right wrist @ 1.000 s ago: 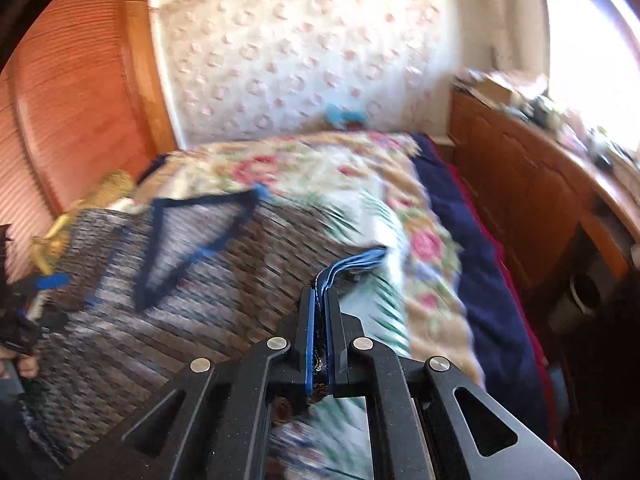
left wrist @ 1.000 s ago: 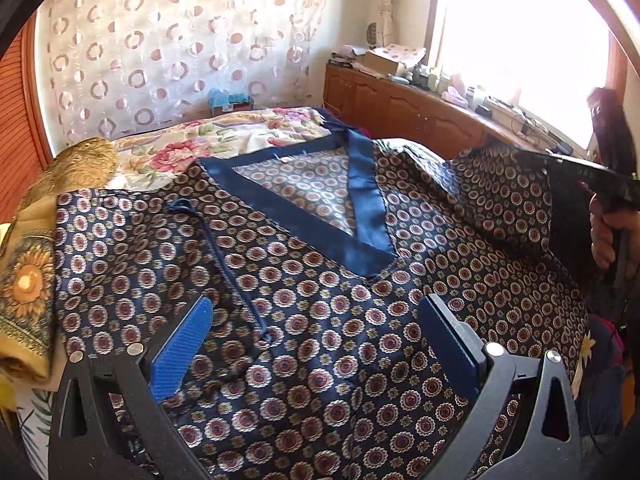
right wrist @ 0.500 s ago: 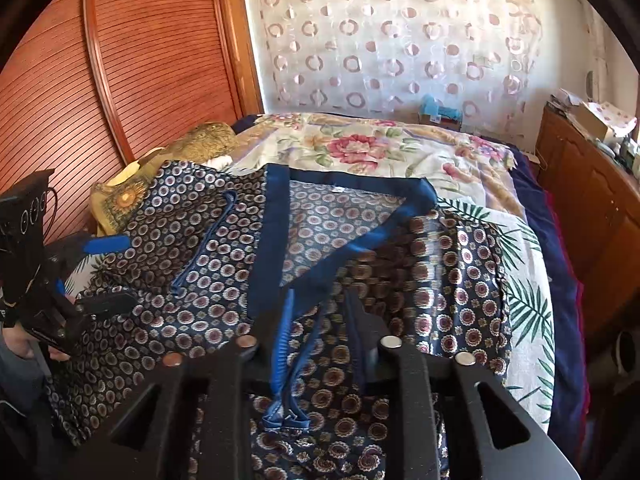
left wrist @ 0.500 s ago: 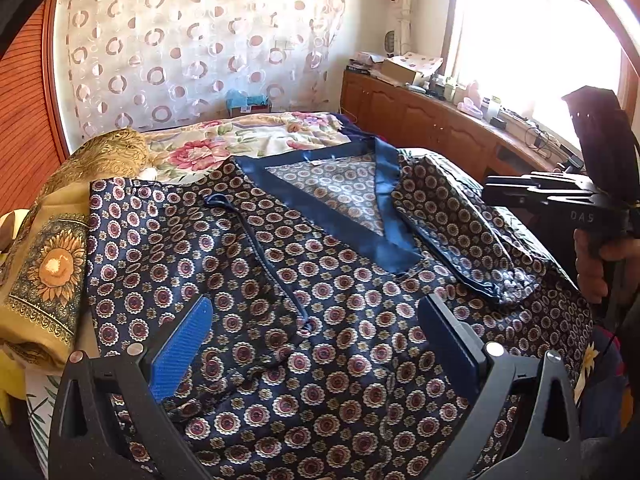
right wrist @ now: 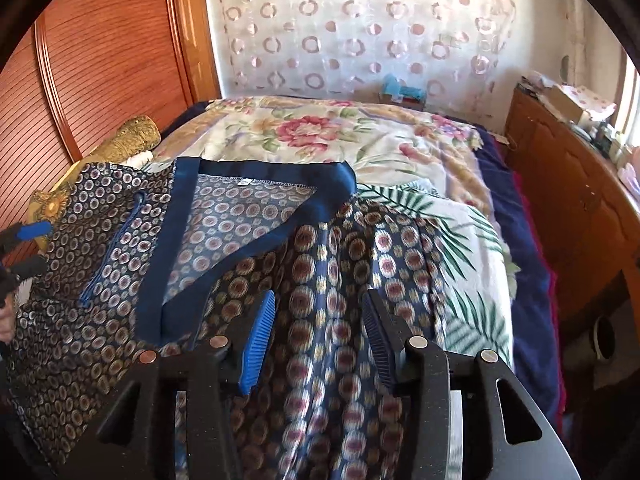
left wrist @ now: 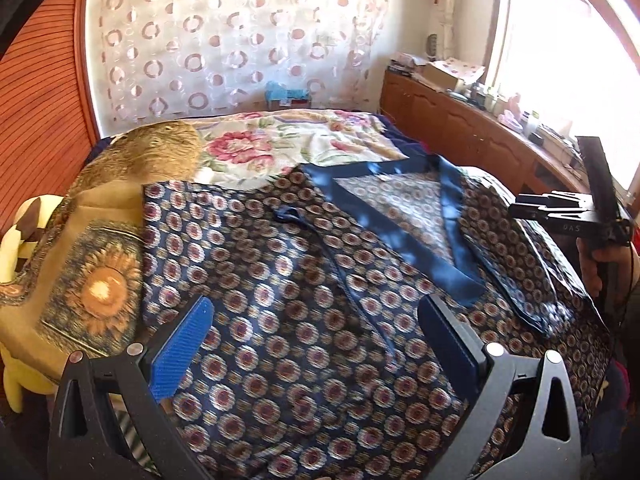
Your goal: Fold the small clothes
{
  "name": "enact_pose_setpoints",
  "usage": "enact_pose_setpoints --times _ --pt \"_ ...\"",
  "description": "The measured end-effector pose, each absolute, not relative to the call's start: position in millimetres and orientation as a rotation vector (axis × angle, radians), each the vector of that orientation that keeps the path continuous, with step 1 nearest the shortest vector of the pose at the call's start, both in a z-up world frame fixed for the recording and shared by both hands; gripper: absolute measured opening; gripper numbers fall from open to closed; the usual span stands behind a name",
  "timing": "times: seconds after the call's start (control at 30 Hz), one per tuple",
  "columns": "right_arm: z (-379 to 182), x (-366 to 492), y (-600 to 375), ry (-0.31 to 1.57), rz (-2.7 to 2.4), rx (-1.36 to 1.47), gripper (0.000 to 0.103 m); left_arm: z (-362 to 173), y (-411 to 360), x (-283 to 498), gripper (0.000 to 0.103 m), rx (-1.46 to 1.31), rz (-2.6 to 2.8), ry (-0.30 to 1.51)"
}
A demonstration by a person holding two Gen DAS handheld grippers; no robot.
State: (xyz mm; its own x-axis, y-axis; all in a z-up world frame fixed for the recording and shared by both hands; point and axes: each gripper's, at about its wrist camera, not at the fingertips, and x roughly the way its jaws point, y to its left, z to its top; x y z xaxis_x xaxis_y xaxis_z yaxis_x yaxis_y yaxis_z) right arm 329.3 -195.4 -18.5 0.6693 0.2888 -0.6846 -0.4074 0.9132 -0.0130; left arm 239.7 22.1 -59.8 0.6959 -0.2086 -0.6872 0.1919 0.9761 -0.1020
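A dark blue patterned garment point(left wrist: 288, 288) with a plain blue V-neck band point(left wrist: 392, 240) lies spread on the bed, its right sleeve folded inward over the body point(left wrist: 516, 264). It also shows in the right wrist view point(right wrist: 224, 236). My left gripper point(left wrist: 316, 332) is open and empty just above the garment's lower front. My right gripper point(right wrist: 316, 320) is open and empty above the folded right side; it shows in the left wrist view point(left wrist: 560, 212) at the right edge. The left gripper shows at the left edge of the right wrist view point(right wrist: 24, 248).
The bed has a floral cover point(right wrist: 360, 140). A gold sunflower cloth point(left wrist: 92, 280) and a gold pillow point(left wrist: 152, 152) lie left of the garment. A wooden cabinet point(right wrist: 580, 200) runs along the right side. A wooden headboard point(right wrist: 100, 60) stands at left.
My right gripper let go of the garment's right sleeve after folding it inward, opened, and drew back. My left gripper stayed open and shifted slightly.
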Motion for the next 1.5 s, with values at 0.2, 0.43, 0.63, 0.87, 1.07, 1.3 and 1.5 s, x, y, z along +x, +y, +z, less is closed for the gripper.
enact_pose_setpoints --times 0.2,0.43,0.63,0.87,1.07,1.3,1.5 --pt "-41 373 -169 0.822 0.405 -0.242 0.047 -60 44 254 0.103 -0.04 -0.167 0.782" --pt "-47 395 -138 0.828 0.431 -0.291 0.048 -56 57 262 0.103 -0.031 -0.131 0.768" --pt "-29 375 -141 0.734 0.42 -0.234 0.048 -58 61 269 0.103 -0.044 -0.137 0.765" --pt "-31 350 -129 0.754 0.558 -0.194 0.04 -60 57 273 0.103 -0.035 -0.153 0.767" --pt "-59 354 -115 0.845 0.557 -0.274 0.025 -61 58 270 0.103 -0.034 -0.148 0.769" --pt "-51 346 -112 0.798 0.61 -0.262 0.005 -61 65 272 0.103 -0.035 -0.125 0.764" --pt "-38 344 -113 0.765 0.645 -0.211 0.016 -58 74 276 0.103 -0.03 -0.105 0.756"
